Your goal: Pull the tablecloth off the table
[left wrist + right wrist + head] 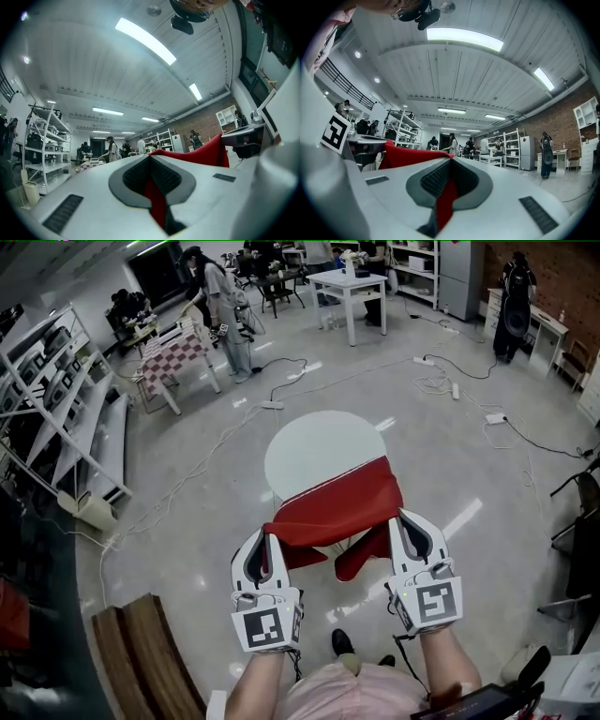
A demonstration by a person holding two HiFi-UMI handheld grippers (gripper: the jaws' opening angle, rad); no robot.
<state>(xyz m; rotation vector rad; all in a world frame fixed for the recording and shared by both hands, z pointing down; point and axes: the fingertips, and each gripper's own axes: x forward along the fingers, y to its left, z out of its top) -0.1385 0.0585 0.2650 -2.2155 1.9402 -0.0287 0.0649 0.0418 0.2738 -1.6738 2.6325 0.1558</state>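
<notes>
**Tablecloth mostly off the counter**

We judge the pull well past halfway. The red fabric tablecloth [339,505] covers only the near edge of the round white counter [314,448], and the far part of the top is bare. That last band is left to clear. The left gripper [266,540] and right gripper [401,521], just off the counter's near side, each pinch a cloth corner, with the cloth stretched between them.

Lab: metal shelving [66,418], floor cables [436,382], worktables [347,282], brick wall [553,273].

Soft matt red cloth [342,502] lies over a smooth white tabletop [319,448], above a glossy grey floor [506,474].
</notes>
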